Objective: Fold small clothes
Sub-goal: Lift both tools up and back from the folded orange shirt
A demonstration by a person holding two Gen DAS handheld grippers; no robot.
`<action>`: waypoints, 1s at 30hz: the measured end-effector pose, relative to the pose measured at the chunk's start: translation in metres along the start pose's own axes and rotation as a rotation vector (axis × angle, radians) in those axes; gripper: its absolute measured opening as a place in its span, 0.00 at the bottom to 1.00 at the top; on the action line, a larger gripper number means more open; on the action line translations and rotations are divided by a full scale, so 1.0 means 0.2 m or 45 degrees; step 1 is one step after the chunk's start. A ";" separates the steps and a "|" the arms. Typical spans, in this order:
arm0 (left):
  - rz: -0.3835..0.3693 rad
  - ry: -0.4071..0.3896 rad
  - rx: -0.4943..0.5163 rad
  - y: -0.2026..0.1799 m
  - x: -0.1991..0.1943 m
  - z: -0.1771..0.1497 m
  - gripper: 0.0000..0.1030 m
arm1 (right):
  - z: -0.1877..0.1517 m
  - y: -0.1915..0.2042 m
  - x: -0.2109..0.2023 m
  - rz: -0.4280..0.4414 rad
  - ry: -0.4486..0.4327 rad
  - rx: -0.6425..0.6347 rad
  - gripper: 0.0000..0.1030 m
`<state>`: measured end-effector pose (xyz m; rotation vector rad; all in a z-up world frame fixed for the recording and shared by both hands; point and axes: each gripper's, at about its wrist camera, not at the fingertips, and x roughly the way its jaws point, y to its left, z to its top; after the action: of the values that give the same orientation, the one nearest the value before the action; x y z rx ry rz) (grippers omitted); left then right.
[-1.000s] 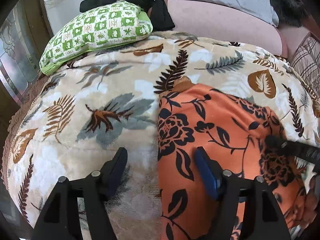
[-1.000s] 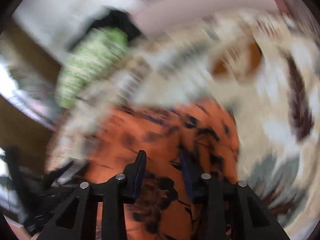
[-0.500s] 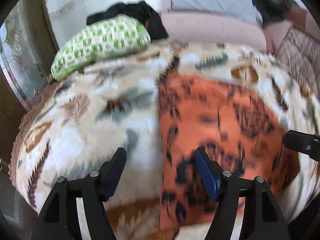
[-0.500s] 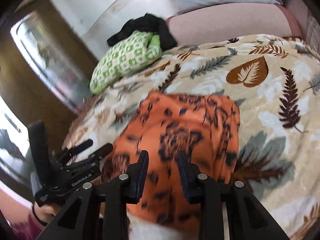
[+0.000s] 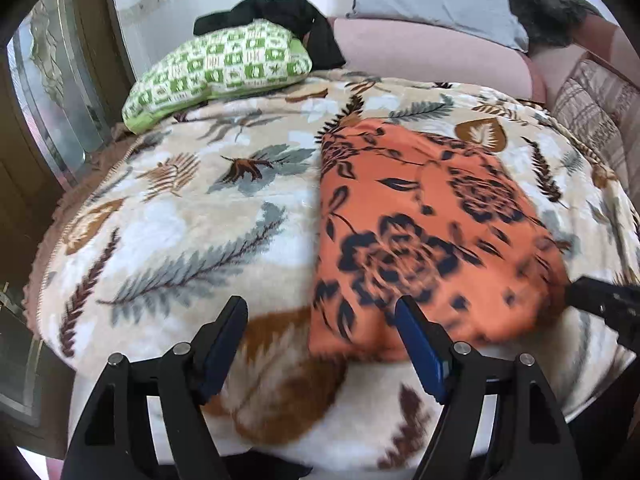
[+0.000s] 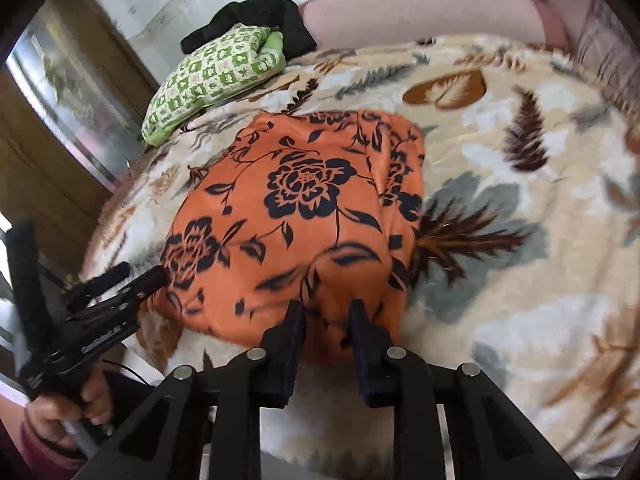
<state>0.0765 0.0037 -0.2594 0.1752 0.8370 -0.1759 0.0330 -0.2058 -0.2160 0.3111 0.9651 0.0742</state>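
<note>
Left wrist view: left gripper [image 5: 320, 344], jaws opening with nothing between them, hovers at the folded orange floral garment's [image 5: 420, 236] near edge; right gripper [image 6: 326, 348], closing and empty, is just before it.

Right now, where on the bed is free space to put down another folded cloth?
Free: the leaf-print blanket between the orange floral garment and green pillow, and the blanket right of the garment. Crowded: the garment's near edge, where both grippers are.

Orange garment [image 5: 432, 216] w/ black floral print; beige blanket [image 5: 192, 216] w/ grey, brown leaves; green-white checked pillow [image 5: 224, 64]; black cloth [image 5: 288, 10] behind
</note>
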 end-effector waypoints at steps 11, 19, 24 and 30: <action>0.099 -0.258 -0.070 0.04 -0.66 -0.01 0.78 | -0.09 0.28 -0.60 -0.312 -0.280 -0.167 0.27; 0.176 -0.386 -0.089 0.06 -0.97 -0.04 0.80 | -0.15 0.49 -0.95 -0.395 -0.487 -0.249 0.28; 0.204 -0.438 -0.099 0.05 -1.09 -0.04 0.80 | -0.19 0.57 -1.07 -0.392 -0.544 -0.273 0.28; 0.220 -0.465 -0.088 0.02 -1.16 -0.03 0.80 | -0.21 0.59 -1.13 -0.402 -0.590 -0.251 0.38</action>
<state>-0.0793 0.0290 -0.0893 0.1441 0.4607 -0.0142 -0.1218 -0.1295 -0.0231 -0.0127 0.5309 -0.1845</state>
